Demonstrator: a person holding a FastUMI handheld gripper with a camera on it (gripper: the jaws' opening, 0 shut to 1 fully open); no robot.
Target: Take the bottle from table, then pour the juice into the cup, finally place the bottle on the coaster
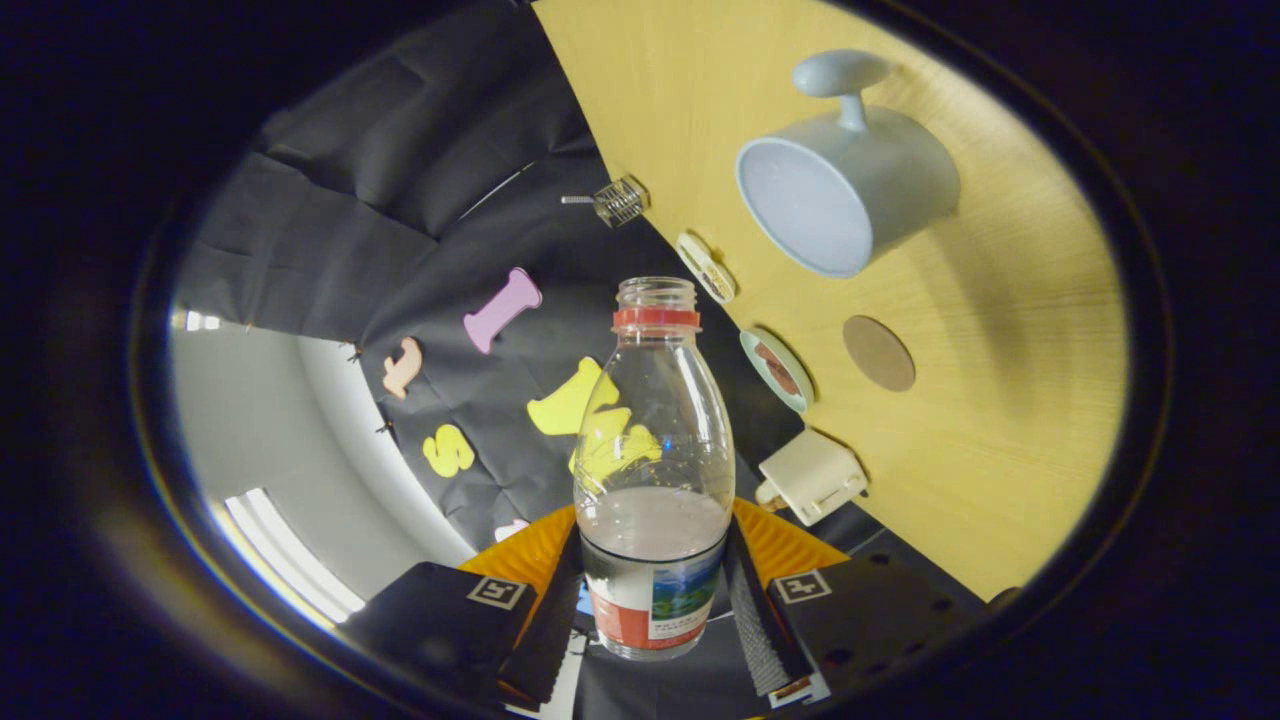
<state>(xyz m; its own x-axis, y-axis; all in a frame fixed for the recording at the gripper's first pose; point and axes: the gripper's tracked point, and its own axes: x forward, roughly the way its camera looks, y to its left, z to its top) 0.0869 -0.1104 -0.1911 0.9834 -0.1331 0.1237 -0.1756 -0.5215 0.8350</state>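
A clear plastic bottle (652,470) with a red neck ring, no cap and a coloured label stands between my two fingers, and my gripper (650,600) is shut on its lower body. A pale liquid fills roughly its lower third. The whole view is rolled, so the wooden table (1000,430) appears tilted up on the right. On it sits a light blue cup (845,185) with a handle, its open mouth facing me, beyond and right of the bottle's neck. A small round brown coaster (879,353) lies on the table between the cup and me.
Along the table's edge sit a white boxy object (812,476), a small round dish (776,369), a small oval white object (705,267) and a little wire cage-like item (620,200). The black cloth wall lies behind the bottle.
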